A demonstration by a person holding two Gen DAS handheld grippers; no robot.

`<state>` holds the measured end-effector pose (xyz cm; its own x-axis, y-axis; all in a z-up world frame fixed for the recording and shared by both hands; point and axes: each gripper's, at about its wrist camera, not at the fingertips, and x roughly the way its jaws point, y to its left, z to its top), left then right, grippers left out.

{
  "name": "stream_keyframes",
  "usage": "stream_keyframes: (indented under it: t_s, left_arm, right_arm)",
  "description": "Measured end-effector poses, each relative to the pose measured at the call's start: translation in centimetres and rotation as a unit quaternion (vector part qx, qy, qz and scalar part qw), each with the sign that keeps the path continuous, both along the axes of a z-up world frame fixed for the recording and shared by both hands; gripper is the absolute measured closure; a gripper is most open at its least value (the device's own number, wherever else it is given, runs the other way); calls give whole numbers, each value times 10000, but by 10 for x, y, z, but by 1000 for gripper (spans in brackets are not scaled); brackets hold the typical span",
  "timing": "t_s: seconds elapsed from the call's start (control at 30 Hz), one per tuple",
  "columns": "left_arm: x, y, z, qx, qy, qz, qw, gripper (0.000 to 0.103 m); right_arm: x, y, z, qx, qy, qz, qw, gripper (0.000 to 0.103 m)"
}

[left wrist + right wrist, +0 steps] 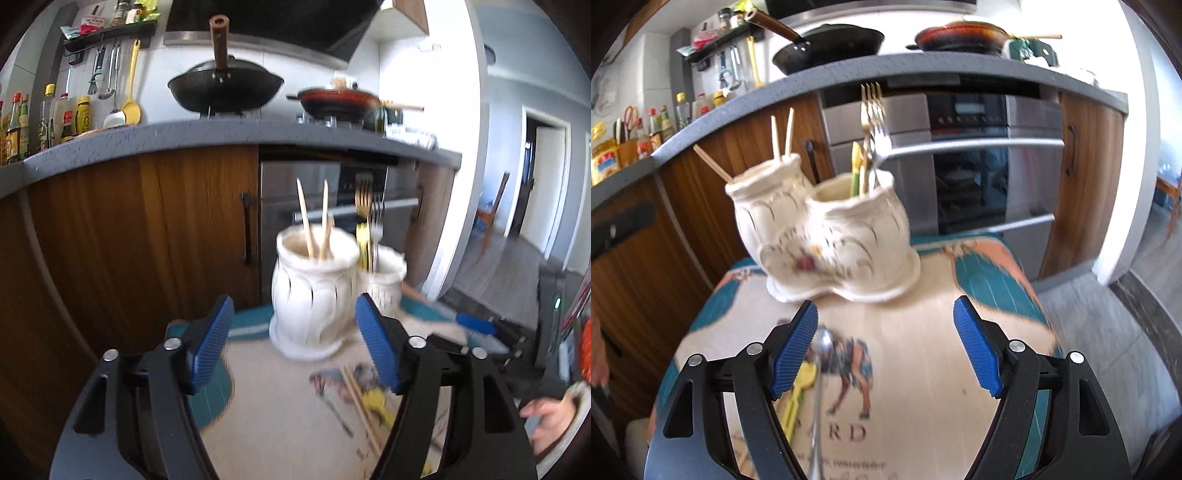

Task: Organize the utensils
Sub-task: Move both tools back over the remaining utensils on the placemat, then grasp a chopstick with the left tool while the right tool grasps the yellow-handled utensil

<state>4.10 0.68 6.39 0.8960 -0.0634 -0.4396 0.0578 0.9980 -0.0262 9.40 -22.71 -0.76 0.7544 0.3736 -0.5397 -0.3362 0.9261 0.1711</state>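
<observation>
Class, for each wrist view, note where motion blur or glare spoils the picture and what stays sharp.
Left wrist view: the ceramic holder and loose chopsticks smear, the left gripper stays sharp. Right wrist view: the holder and forks blur, window glare whitens the upper right.

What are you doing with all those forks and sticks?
Someone is sorting utensils into a white double-cup holder on a small table. Chopsticks stand in one cup, forks in the other. Both grippers are open and empty: the left gripper faces the holder, and the right gripper hovers over the table. A spoon, a yellow utensil and more chopsticks lie on the table, not yet put away.
</observation>
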Motion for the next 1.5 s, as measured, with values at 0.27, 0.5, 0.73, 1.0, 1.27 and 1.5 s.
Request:
stream_keyframes:
  t_s: [0.27, 0.5, 0.73, 1.0, 1.27, 1.5]
  left_arm:
    - [-6, -27, -59, 184, 821, 19, 9965, 27]
    - [-2, -42, -99, 380, 1361, 52, 9900, 24]
    - [10, -51, -116, 438, 1727, -101, 9840, 29]
    - [18, -58, -123, 417, 1960, -359, 9791, 42]
    - [24, -57, -121, 219, 2211, -712, 9724, 76]
    - [19, -37, -121, 127, 2214, -728, 9724, 95]
  right_arm:
    - [-21, -12, -17, 30, 237, -179, 9996, 26]
    - [-29, -8, -19, -105, 178, -101, 9997, 22]
    - [-27, -11, -18, -109, 171, -89, 9998, 22]
    - [-29, -1, -18, -243, 124, 67, 9996, 22]
    - [-31, 5, -17, -423, 115, 205, 9988, 22]
    - [-37, 25, -24, -539, 444, 844, 9940, 37]
